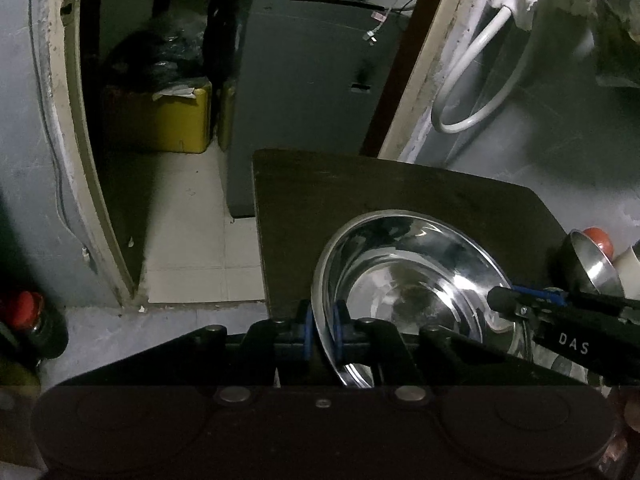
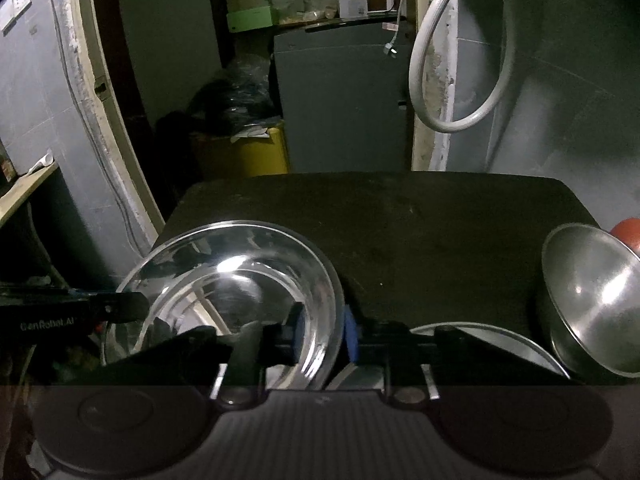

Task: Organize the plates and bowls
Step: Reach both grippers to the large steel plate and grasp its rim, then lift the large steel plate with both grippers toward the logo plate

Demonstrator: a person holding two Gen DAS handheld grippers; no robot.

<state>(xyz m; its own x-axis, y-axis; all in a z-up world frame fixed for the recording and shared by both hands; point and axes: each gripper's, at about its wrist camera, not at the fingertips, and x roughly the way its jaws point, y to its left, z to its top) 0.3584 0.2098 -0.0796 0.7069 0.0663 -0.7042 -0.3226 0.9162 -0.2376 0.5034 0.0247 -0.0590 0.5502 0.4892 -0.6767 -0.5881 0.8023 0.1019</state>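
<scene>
Two black two-finger grippers with blue pads are in view: the left gripper [image 1: 323, 334] and the right gripper [image 2: 323, 330]. One wide shiny steel plate [image 2: 240, 276] lies on one dark tabletop [image 2: 420, 240]. One deep steel bowl [image 2: 592, 304] stands tilted at the right edge, with one red round object [image 2: 628, 234] behind it. One white looped hose [image 2: 452, 80] hangs on the wall, and one yellow bin [image 1: 172, 120] sits on the floor.

place: home back room or utility corner | signs: steel dishes [image 2: 240, 280] on a dark desk [image 2: 400, 220]; worn doorframe [image 1: 64, 128]; yellow bin [image 1: 176, 120]; grey cabinet [image 2: 340, 104]; white hose [image 2: 460, 60]; tiled floor [image 1: 192, 240]
</scene>
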